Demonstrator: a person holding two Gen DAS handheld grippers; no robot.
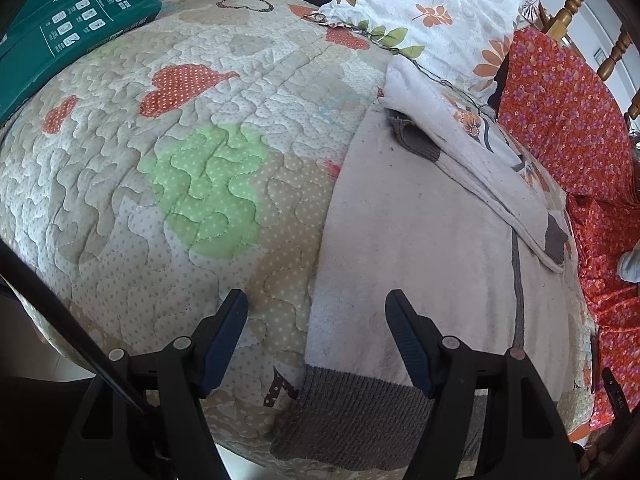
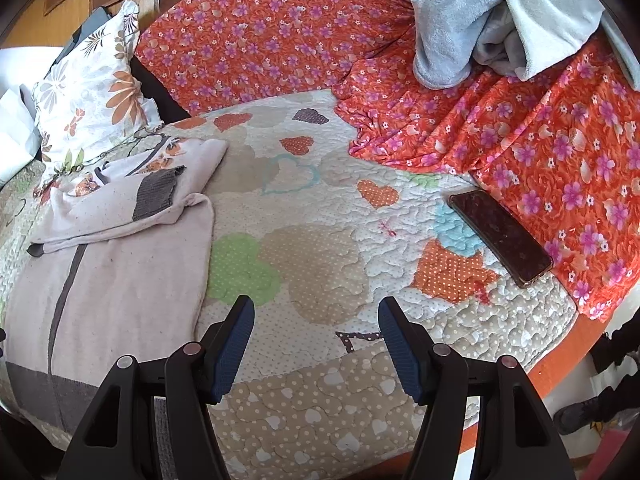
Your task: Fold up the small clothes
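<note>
A small pale pink sweater [image 1: 432,240] with grey ribbed hem and cuffs lies flat on the quilted bed cover [image 1: 168,152], one sleeve folded across its chest. My left gripper [image 1: 316,304] is open, its jaws astride the sweater's left edge just above the grey hem. In the right wrist view the sweater [image 2: 120,272] lies at the left. My right gripper [image 2: 316,308] is open and empty over the bare quilt [image 2: 320,272], to the right of the sweater.
A floral pillow [image 1: 432,12] lies beyond the sweater. An orange flowered sheet [image 2: 520,140] covers the far right side, with a light blue fleece blanket [image 2: 500,20] heaped on it. A dark phone [image 2: 500,236] lies on the quilt. A green package [image 1: 68,28] sits at the far left.
</note>
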